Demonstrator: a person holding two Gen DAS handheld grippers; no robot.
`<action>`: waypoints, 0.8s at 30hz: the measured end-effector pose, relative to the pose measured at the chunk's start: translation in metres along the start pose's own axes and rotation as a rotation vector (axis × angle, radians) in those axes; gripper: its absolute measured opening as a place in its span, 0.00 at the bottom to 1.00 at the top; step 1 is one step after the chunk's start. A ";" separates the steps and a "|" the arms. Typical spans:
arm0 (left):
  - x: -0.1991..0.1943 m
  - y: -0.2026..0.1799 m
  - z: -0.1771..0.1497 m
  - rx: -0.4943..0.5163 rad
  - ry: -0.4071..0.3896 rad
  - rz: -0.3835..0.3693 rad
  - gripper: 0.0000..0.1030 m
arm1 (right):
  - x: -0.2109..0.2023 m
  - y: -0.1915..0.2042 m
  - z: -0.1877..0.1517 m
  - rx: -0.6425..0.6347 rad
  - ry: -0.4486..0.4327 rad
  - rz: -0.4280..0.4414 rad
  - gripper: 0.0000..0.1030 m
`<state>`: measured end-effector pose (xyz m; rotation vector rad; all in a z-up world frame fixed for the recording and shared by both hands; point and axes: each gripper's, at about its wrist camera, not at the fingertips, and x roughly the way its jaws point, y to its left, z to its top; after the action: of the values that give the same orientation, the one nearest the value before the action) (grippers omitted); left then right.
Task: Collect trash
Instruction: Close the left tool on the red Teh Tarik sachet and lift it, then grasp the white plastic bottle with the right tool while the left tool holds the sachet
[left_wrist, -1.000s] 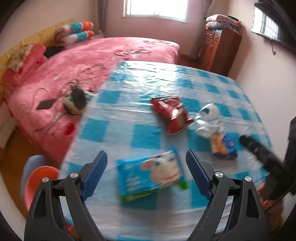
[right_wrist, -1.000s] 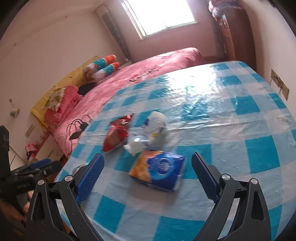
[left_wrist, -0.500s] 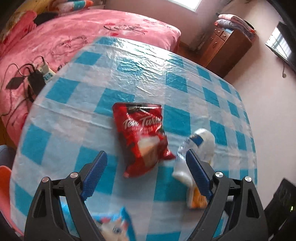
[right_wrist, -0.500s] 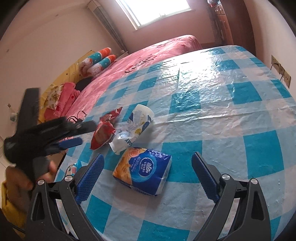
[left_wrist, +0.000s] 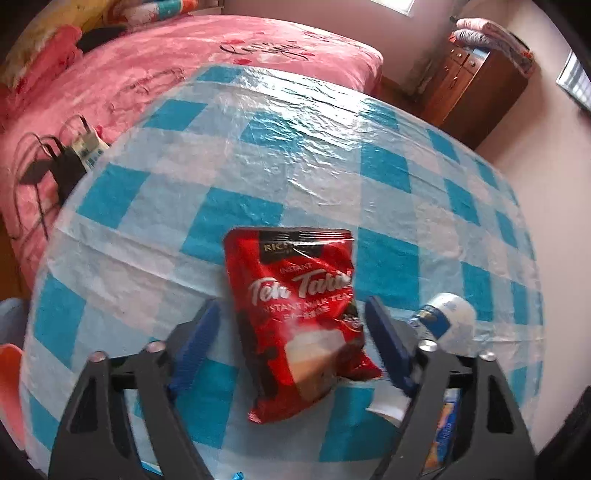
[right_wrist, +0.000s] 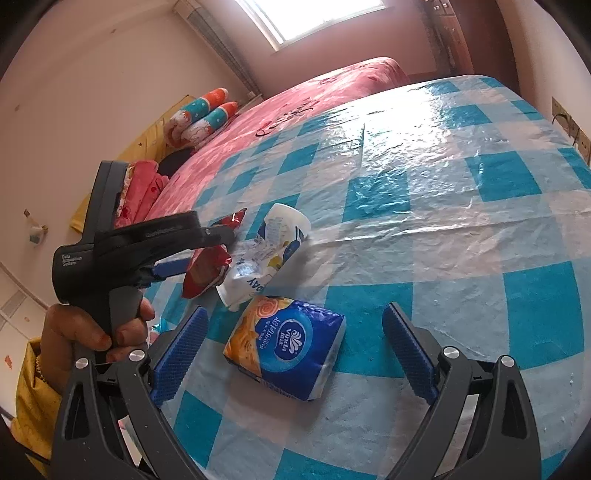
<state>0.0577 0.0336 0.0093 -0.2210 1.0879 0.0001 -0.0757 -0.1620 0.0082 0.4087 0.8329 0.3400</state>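
A red Teh Tarik snack bag (left_wrist: 288, 266) lies on the blue-and-white checked table (left_wrist: 295, 155). My left gripper (left_wrist: 291, 306) points steeply down over it. Its jaws are closing with the bag between them, and a thin gap still shows at the left pad (left_wrist: 195, 343). In the right wrist view the left gripper (right_wrist: 201, 253) straddles the red bag (right_wrist: 207, 269). Beside the bag lies a crushed white cup (right_wrist: 266, 254) (left_wrist: 450, 325). My right gripper (right_wrist: 295, 312) stands open just short of a blue-and-orange tissue pack (right_wrist: 288, 343), which lies between its fingers' lines.
A pink bed (left_wrist: 147, 62) runs along the table's far left side, with chargers and cables (left_wrist: 70, 158) on it. A brown cabinet (left_wrist: 476, 85) stands at the back right. A person's hand (right_wrist: 85, 332) in a yellow sleeve holds the left gripper. An orange stool (left_wrist: 7, 373) sits left of the table.
My left gripper moved forward from a blue cartoon wrapper to the red bag, sank toward it, and its jaws narrowed. It came into the right wrist view. The right gripper barely shifted.
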 end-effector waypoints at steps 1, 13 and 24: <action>0.000 0.000 0.001 0.000 -0.006 0.001 0.68 | 0.001 0.000 0.001 -0.002 0.000 -0.001 0.91; -0.010 0.011 -0.007 -0.043 -0.049 -0.074 0.48 | 0.013 0.012 0.005 -0.046 0.005 -0.035 0.91; -0.056 0.040 -0.025 -0.040 -0.123 -0.172 0.48 | 0.020 0.015 0.009 -0.065 -0.027 -0.055 0.91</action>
<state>0.0049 0.0744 0.0404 -0.3455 0.9442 -0.1177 -0.0584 -0.1417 0.0083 0.3288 0.8036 0.3095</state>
